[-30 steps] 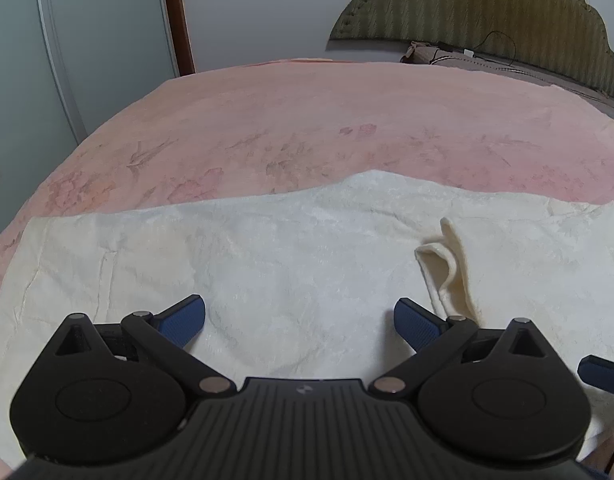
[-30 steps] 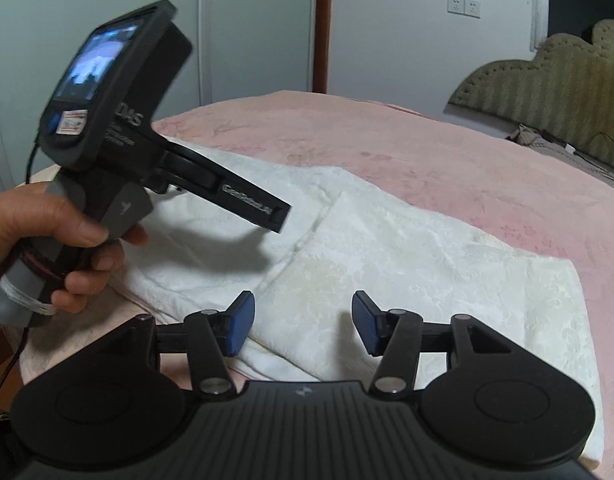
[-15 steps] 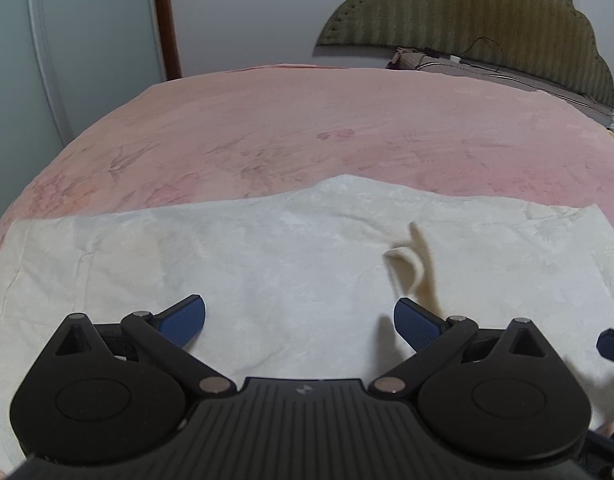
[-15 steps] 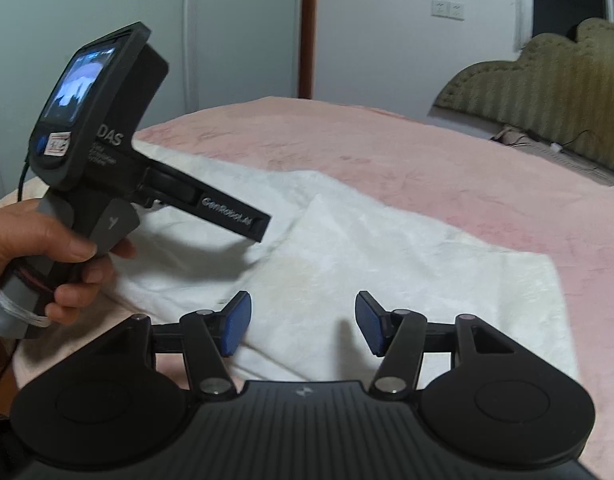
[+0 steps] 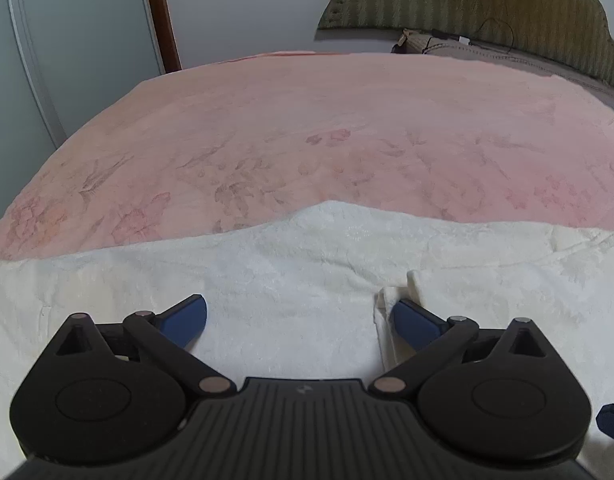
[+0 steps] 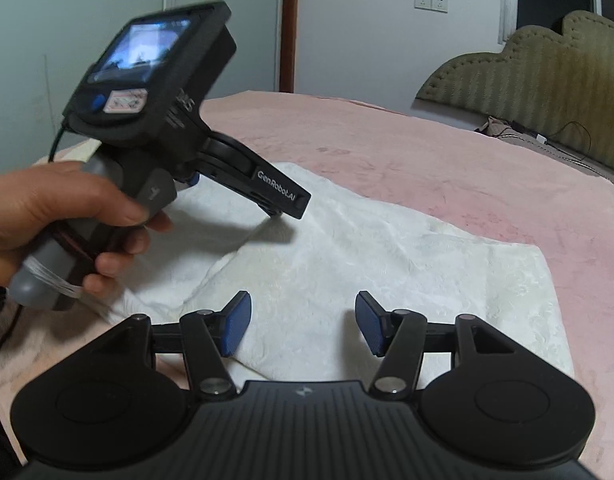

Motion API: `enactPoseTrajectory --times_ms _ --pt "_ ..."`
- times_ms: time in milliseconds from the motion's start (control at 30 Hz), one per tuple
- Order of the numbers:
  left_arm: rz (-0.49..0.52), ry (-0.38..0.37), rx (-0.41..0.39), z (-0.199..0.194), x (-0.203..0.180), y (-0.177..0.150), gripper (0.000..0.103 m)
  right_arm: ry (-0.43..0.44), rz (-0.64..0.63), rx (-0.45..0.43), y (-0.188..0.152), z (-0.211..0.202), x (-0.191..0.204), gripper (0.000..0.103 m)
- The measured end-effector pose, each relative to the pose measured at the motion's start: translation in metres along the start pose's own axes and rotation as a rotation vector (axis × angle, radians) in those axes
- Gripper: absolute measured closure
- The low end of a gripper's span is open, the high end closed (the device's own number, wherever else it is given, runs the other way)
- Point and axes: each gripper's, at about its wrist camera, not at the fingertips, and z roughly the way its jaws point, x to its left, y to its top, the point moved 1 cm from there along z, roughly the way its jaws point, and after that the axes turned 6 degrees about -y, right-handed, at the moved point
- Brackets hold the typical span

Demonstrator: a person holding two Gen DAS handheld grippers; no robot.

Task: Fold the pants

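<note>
**Both my grippers open over the white pants**

The white pants (image 5: 307,280) lie flat on the pink bedspread (image 5: 307,128), near its front edge; my left gripper (image 5: 299,316) hovers above them with jaws wide apart, a small raised fold (image 5: 391,296) just beside its right pad; my right gripper (image 6: 303,320) is half open above the cloth, nothing between its pads; my left hand (image 6: 59,216) holds the left handle.

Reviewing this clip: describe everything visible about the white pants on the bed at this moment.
The white pants are cream-white, with a crinkled, faintly patterned fabric. They lie spread flat across the near part of the pink floral bedspread, with a small raised fold of cloth by one fingertip of the left gripper. Both the left gripper and the right gripper are open above them; neither grips the cloth.
</note>
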Motion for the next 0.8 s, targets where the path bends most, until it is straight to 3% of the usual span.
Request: enactPoseTrajectory --times_ms 367,533,600,700,800 --pt "0.012 0.022 -0.054 -0.026 0.004 -0.004 0.001 0.018 -0.004 0.013 -0.003 0.001 -0.005 0.046" --pt "-0.007 -0.056 -0.09 -0.045 -0.002 -0.001 0.0 0.013 -0.001 0.023 -0.009 0.003 0.001 0.045" --pt "0.027 -0.074 -0.073 -0.042 -0.012 -0.001 0.0 0.016 0.013 0.021 -0.007 0.007 -0.002 0.043" --pt "0.101 -0.026 -0.02 -0.022 -0.029 -0.007 0.001 0.013 0.027 0.013 -0.008 0.004 -0.003 0.043" --pt "0.085 -0.021 -0.009 -0.014 -0.028 -0.014 0.001 -0.026 0.017 -0.023 -0.004 -0.003 -0.005 0.043"
